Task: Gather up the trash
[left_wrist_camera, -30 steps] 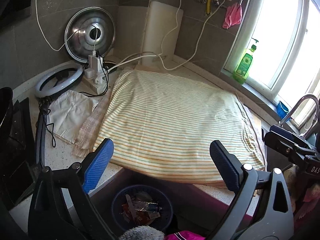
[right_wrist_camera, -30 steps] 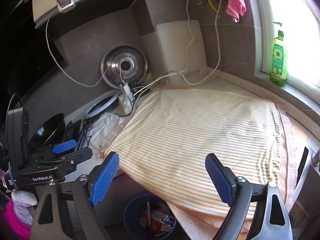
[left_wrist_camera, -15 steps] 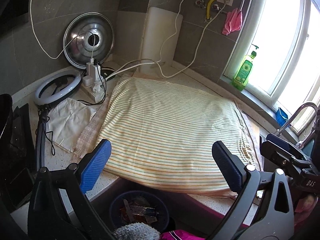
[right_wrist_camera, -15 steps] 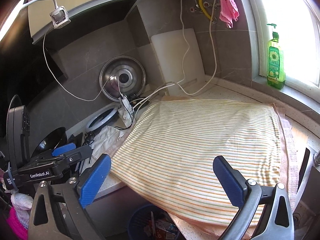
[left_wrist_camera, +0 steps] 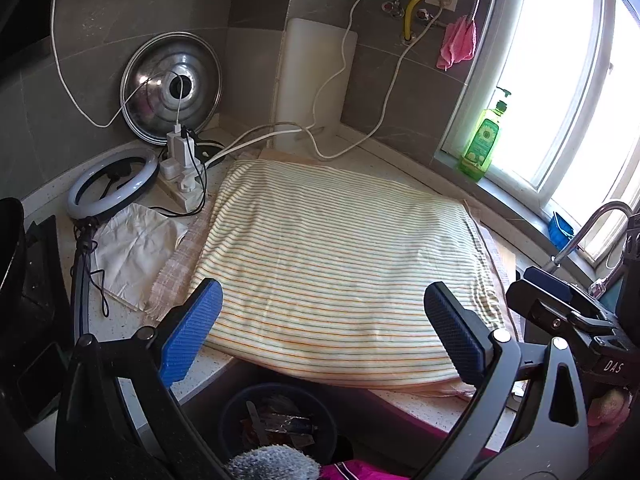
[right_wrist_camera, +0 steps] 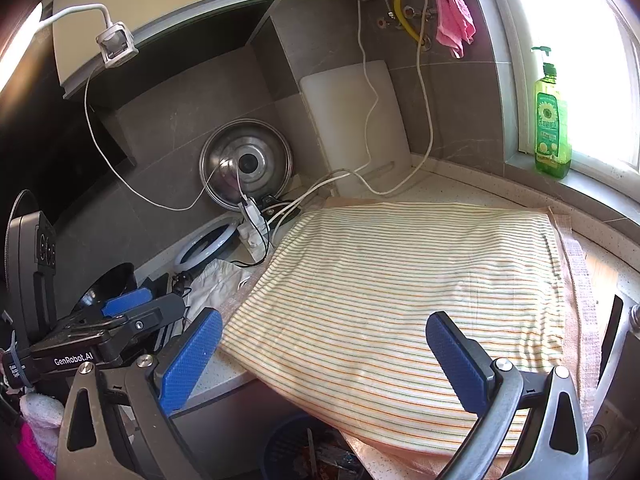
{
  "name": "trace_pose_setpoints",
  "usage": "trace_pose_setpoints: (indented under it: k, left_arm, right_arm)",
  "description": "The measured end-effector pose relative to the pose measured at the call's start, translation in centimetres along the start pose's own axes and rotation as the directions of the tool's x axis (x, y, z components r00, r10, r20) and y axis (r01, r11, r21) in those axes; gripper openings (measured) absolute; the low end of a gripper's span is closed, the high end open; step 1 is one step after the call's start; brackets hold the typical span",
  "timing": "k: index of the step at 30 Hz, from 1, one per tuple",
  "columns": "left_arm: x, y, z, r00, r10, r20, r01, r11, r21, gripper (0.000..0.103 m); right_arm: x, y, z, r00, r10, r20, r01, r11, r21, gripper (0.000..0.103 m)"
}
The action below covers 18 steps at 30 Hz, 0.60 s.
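A dark blue bin (left_wrist_camera: 280,424) holding several wrappers stands on the floor below the counter's front edge; its rim (right_wrist_camera: 280,440) also shows in the right wrist view. My left gripper (left_wrist_camera: 320,336) hangs open above the bin and the counter edge, nothing between its blue pads. My right gripper (right_wrist_camera: 324,356) is likewise open and empty, over the front of the striped cloth (right_wrist_camera: 400,300). The striped cloth (left_wrist_camera: 340,264) covers most of the counter and no loose trash shows on it. The other gripper shows at the side of each view.
At the back left stand a steel pot lid (left_wrist_camera: 172,88), a power strip with chargers (left_wrist_camera: 182,168), a ring light (left_wrist_camera: 112,184) and a white rag (left_wrist_camera: 132,248). A white cutting board (left_wrist_camera: 316,84) leans on the wall. A green soap bottle (left_wrist_camera: 480,140) stands on the sill; a faucet (left_wrist_camera: 592,224) at right.
Both views have tilted upward: the bin sits lower in the frames and more wall shows. The right gripper's jaws have spread slightly wider. Nothing on the counter has moved.
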<state>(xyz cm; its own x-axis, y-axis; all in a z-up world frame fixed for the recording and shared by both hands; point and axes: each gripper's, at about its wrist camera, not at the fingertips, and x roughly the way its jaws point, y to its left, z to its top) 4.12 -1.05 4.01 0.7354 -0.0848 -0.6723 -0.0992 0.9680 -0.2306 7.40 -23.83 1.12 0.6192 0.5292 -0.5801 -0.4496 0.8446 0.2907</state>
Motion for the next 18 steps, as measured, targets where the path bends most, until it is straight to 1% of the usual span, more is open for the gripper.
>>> trace_pose_setpoints:
  k: [18]
  left_arm:
    - [-0.27, -0.39, 0.06, 1.0, -0.014, -0.002, 0.014, 1.0, 0.012, 0.102]
  right_arm:
    - [-0.02, -0.41, -0.05, 1.0, -0.003, -0.005, 0.003, 1.0, 0.014, 0.103]
